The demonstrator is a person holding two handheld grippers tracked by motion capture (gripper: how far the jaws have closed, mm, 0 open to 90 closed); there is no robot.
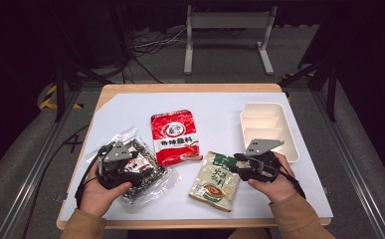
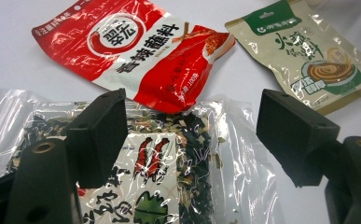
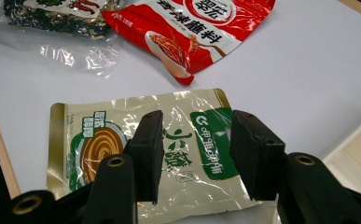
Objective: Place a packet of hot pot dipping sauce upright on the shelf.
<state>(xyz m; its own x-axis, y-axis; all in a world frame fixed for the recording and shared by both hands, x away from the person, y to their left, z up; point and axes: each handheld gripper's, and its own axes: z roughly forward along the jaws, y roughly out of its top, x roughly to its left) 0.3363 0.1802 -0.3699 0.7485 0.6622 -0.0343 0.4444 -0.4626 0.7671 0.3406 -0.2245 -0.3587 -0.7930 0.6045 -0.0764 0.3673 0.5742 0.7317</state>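
White-covered worktop (image 1: 130,107) carrying a cream two-compartment plastic tray (image 1: 268,128), both compartments empty. Left of the tray lie three packets: a clear crinkly bag of dark dried greens (image 1: 145,172), farthest from it; a glossy red sauce pouch (image 1: 175,137), between; and a beige-and-green sesame-paste sachet (image 1: 215,180), nearest the tray. The left gripper (image 2: 192,135) is spread wide over the clear bag, gripping nothing; the right gripper (image 3: 194,156) stands parted above the sachet, released. Likely risks: slick film may slide from the jaws, and the flat sachet may be hard to get under.
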